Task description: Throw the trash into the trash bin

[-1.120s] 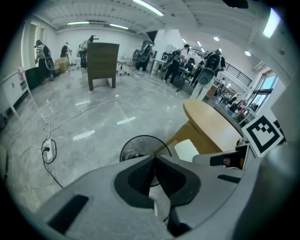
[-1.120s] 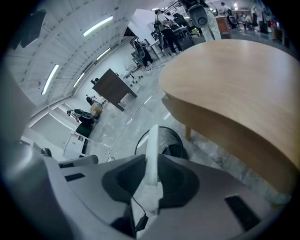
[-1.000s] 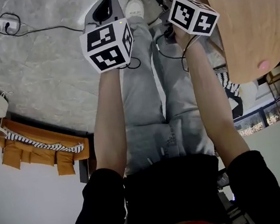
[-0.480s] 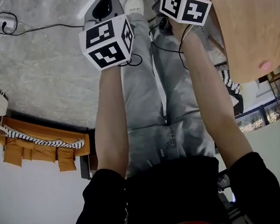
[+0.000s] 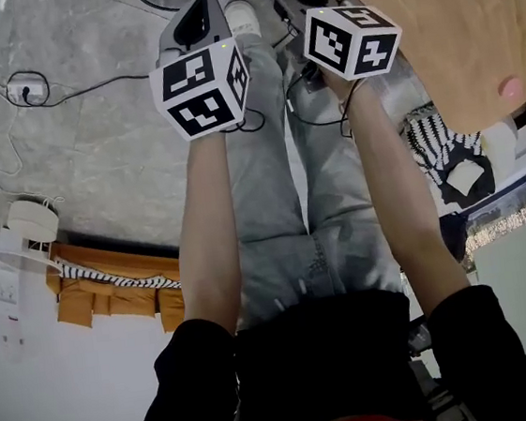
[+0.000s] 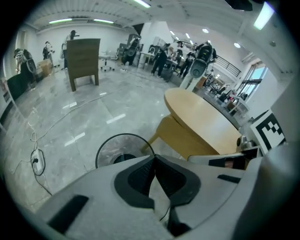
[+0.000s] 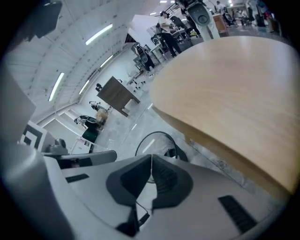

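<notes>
**Bin straight ahead of two empty, clenched grippers**

The trash bin (image 6: 108, 151), a round wire basket with its mouth up, stands on the floor just off the edge of the round table (image 5: 448, 14). Going outward from the table, the right gripper (image 7: 151, 157) comes first, beside the table's edge, then the left gripper (image 6: 153, 158). The bin lies straight beyond both pairs of tips, and I judge it a shade nearer the left one. Both grippers are clenched tip to tip with nothing between them. A small pink thing (image 5: 510, 87) lies on the table near its edge, on the right gripper's side. Whether it is the trash I cannot tell.
</notes>
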A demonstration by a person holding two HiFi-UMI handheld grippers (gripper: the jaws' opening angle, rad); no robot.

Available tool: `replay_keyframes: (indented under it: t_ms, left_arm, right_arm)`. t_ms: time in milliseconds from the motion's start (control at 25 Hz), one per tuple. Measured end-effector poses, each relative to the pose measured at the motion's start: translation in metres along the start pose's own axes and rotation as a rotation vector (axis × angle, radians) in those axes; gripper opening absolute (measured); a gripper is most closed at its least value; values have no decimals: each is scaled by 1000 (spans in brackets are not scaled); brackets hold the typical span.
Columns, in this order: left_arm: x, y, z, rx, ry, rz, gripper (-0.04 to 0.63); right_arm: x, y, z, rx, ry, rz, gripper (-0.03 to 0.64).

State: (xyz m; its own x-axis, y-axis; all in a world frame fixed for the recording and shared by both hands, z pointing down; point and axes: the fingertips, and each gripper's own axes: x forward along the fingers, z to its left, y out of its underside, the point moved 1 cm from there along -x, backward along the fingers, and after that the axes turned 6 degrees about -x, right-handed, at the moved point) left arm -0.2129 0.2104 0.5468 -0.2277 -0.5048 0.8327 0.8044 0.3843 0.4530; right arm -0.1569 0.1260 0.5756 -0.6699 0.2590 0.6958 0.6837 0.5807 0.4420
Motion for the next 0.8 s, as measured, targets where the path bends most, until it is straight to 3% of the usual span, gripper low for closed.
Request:
replay_keyframes:
  t_ms: [200, 400, 800]
  left_arm:
    - [3, -13, -36, 87, 47, 9, 8]
    - [-1, -15, -82, 168, 92, 18, 8]
    - [-3, 0, -175, 316, 188, 56, 8]
  right_arm:
    - [-39, -11, 0, 24, -30, -102, 11]
    - [-85, -13, -14, 72, 2, -187, 11]
    - [-182, -9, -72, 108, 159, -324, 11]
